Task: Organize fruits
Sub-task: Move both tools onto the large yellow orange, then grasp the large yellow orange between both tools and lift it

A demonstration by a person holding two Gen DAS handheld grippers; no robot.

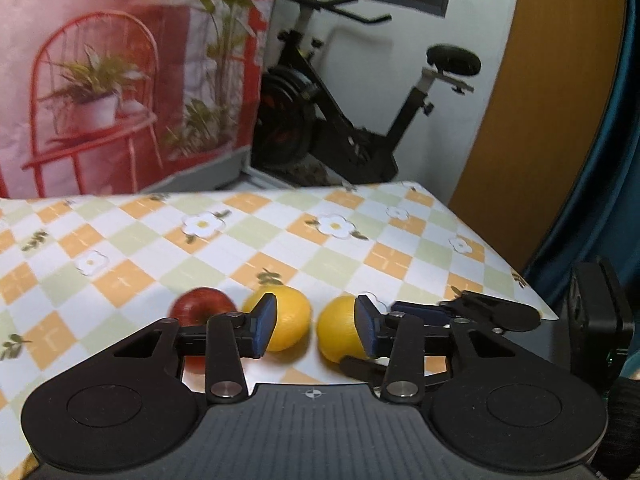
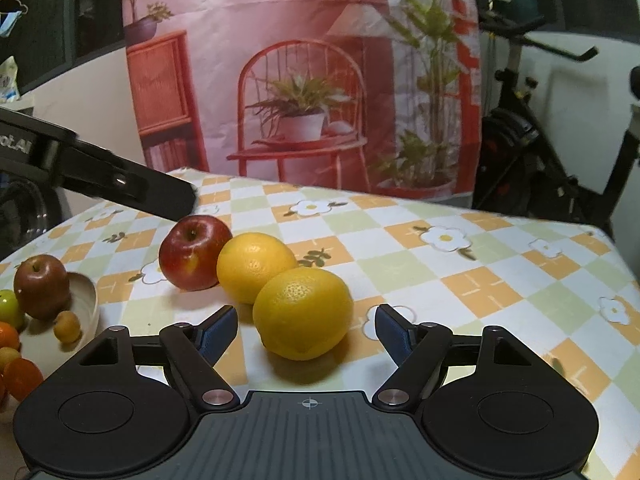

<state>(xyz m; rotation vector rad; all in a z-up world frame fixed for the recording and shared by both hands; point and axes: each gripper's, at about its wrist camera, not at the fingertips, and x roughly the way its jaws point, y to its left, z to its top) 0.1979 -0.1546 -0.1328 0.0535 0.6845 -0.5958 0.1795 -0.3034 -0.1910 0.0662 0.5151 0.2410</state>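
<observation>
Two oranges and a red apple (image 2: 194, 252) lie in a row on the checked tablecloth (image 2: 460, 280). My right gripper (image 2: 305, 316) is open, and the nearer orange (image 2: 304, 312) sits between its fingertips with a gap on each side. The second orange (image 2: 256, 266) touches it from behind. In the left wrist view my left gripper (image 1: 316, 312) is open and holds nothing. Its blue pads stand in front of the two oranges (image 1: 290, 320) (image 1: 338, 328). The apple (image 1: 202, 304) lies to their left. One of the right gripper's fingers (image 1: 492, 314) reaches in from the right.
A cream bowl (image 2: 90, 300) at the table's left holds another apple (image 2: 40, 286), a green fruit and several small orange fruits. The table's far edge and right corner are close (image 1: 540, 308). Behind stand a pink printed backdrop (image 2: 300, 80) and an exercise bike (image 1: 340, 120).
</observation>
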